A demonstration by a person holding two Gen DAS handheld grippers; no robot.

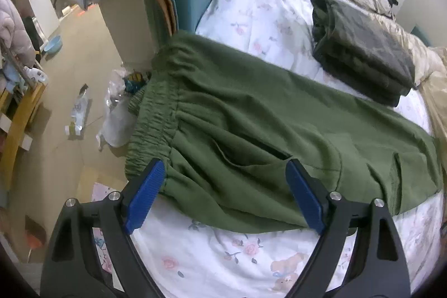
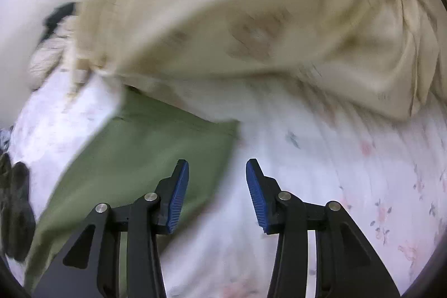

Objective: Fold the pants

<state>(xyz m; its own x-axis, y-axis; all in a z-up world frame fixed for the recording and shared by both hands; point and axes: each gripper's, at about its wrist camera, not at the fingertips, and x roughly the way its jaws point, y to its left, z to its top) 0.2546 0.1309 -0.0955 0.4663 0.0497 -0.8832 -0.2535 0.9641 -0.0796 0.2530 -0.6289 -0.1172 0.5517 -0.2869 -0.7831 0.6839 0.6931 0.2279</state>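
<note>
- The green pants (image 1: 251, 113) lie spread out on the flowery bed sheet (image 1: 223, 256). The stretchy waistband (image 1: 156, 113) is at the bed's edge, close to the floor side.
- The left gripper (image 1: 225, 194) hangs over the hip part of the pants. Its blue pads are very wide apart and hold nothing. The cloth is under it, not pinched.
- The right gripper (image 2: 217, 193) is over the leg end of the pants (image 2: 145, 152). Its jaws are about half open, and nothing is between them. That picture is blurry, so small things are hard to see.
- A big cream blanket (image 2: 237, 18) lies over the far tip of the leg. I think it could get grabbed or dragged along with the pants if the right gripper reaches too far.
- A dark folded pile (image 1: 360, 52) sits just beside the pants. A fold swung that way might bump it.
- The waistband hangs a little over the edge. A pull toward the floor could make the pants slide off.
- If a gripper pinches only the top layer, the fold could come out crooked.
</note>
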